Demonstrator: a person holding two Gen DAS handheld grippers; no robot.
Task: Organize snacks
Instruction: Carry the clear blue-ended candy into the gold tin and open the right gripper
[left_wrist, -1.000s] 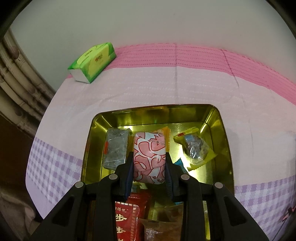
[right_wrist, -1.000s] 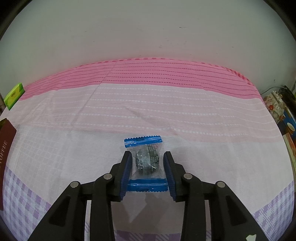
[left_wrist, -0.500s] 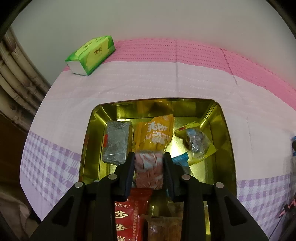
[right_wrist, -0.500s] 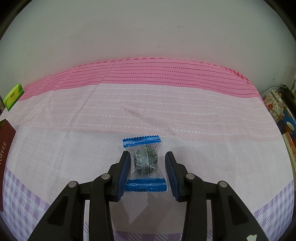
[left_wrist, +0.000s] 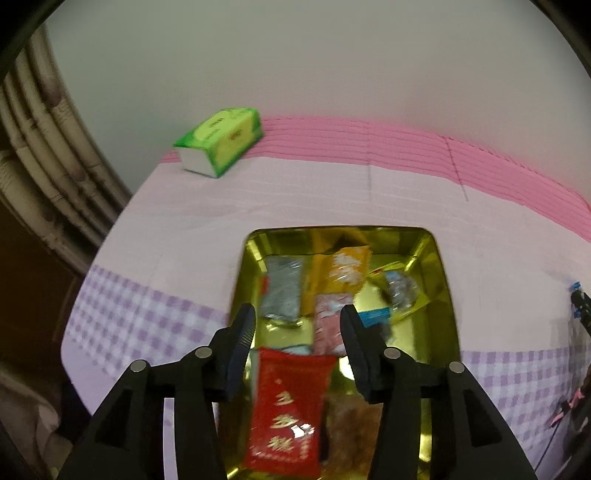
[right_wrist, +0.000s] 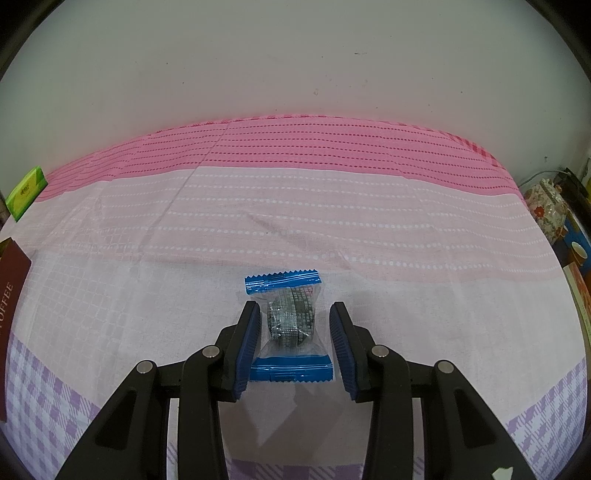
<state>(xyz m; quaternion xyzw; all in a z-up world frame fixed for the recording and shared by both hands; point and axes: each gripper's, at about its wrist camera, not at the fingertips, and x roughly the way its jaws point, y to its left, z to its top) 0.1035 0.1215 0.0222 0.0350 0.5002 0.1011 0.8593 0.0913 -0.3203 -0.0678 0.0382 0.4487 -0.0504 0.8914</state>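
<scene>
Two hand-held grippers in view, one per wrist camera. Left hand-held gripper (left_wrist: 297, 334): jaws opening, parted above the gold tin (left_wrist: 441, 295); nothing pressed between the pads. The pink patterned packet (left_wrist: 328, 325) lies in the tin below the gap, free of both pads. Also in the tin: a silver-grey packet (left_wrist: 282, 291) at left, an orange packet (left_wrist: 345, 269) at centre back, a yellow-edged clear packet (left_wrist: 400, 290) at right, a red packet with gold characters (left_wrist: 288, 410) nearest the camera. This view is motion-blurred.

Right hand-held gripper (right_wrist: 293, 332): jaws slightly parted on either side of the blue-ended clear packet (right_wrist: 290, 325), which lies flat on the surface (right_wrist: 332, 229). Left pad is at the wrapper's edge; a visible gap on the right side, so not clamped. The packet holds a dark, patterned snack.

Green tissue pack (left_wrist: 219, 146) sits at the far left edge of the pink cloth-covered surface, well apart from the tin.
</scene>
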